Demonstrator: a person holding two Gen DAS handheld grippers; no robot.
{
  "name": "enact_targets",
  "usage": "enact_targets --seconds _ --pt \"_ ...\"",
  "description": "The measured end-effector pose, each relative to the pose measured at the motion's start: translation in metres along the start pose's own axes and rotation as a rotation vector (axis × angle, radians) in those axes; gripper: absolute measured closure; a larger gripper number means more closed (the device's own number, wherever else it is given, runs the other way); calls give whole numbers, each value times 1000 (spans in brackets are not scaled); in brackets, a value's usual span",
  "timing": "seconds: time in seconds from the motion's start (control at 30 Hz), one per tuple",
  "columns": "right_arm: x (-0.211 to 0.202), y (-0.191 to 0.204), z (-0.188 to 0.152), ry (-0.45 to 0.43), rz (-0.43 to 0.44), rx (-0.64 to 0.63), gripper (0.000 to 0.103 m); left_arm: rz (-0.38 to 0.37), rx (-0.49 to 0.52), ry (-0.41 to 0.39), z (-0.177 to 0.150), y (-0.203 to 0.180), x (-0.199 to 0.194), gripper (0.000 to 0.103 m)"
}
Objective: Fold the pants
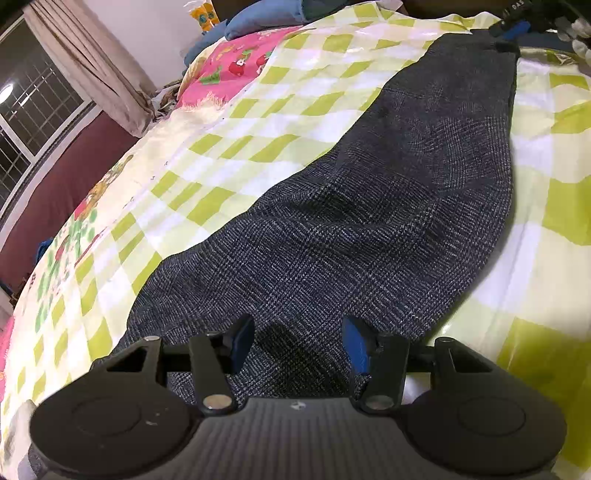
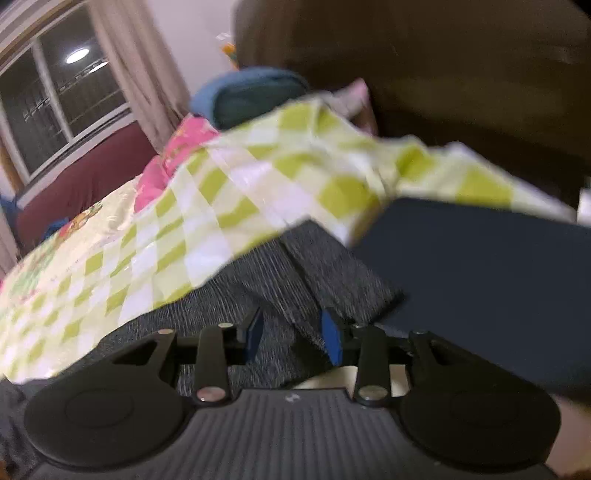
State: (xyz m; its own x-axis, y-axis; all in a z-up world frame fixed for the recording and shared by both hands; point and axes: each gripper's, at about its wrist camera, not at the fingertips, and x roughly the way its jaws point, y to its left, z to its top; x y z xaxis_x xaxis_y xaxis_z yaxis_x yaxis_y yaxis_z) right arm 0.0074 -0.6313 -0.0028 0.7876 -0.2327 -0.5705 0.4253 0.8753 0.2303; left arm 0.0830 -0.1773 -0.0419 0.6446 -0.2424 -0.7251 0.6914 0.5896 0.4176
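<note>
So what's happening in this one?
A person with two handheld grippers is working on dark plaid pants laid lengthwise on a green-checked bedsheet. The left gripper hovers over one end, jaws open, gripping nothing. The right gripper, in a blurred view, is also open over the fabric.

Pants (image 1: 388,206): dark charcoal-navy weave with a fine light-grey check; in the right wrist view (image 2: 258,291) it's blurred and reads as grey streaks on black.
Bedsheet (image 1: 288,107): lime-green and white diamond checks on pale cream. Toward the bed's left edge it turns cream with a red, green and orange cartoon print.
Blanket (image 1: 236,70) at the far end of the bed: hot pink with red and green figures.
Pillow (image 1: 266,18) beyond it: blue.
Curtain (image 1: 92,62): beige.
Wall below the window: maroon.
Left gripper (image 1: 299,345): black body, blue finger pads (image 1: 355,341).
Right gripper (image 2: 293,338): same colours.
</note>
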Motion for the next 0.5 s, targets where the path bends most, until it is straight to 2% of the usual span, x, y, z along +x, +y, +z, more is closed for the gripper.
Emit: enact_targets --seconds 0.07,0.13,0.23,0.3,0.4,0.5 --pt "12 1 3 59 -37 -49 66 3 7 1 0 -1 0 37" --pt "13 -4 4 79 -33 -43 66 3 9 3 1 -1 0 37" --pt "-8 -11 -4 49 2 23 65 -1 -3 3 0 0 1 37" --pt "-16 -11 -12 45 25 22 64 -2 -8 1 -1 0 2 37" --pt "-8 -7 -20 76 0 -20 65 2 -1 1 0 -1 1 37" --pt "-4 -11 -21 59 15 51 63 5 1 4 0 -1 1 36"
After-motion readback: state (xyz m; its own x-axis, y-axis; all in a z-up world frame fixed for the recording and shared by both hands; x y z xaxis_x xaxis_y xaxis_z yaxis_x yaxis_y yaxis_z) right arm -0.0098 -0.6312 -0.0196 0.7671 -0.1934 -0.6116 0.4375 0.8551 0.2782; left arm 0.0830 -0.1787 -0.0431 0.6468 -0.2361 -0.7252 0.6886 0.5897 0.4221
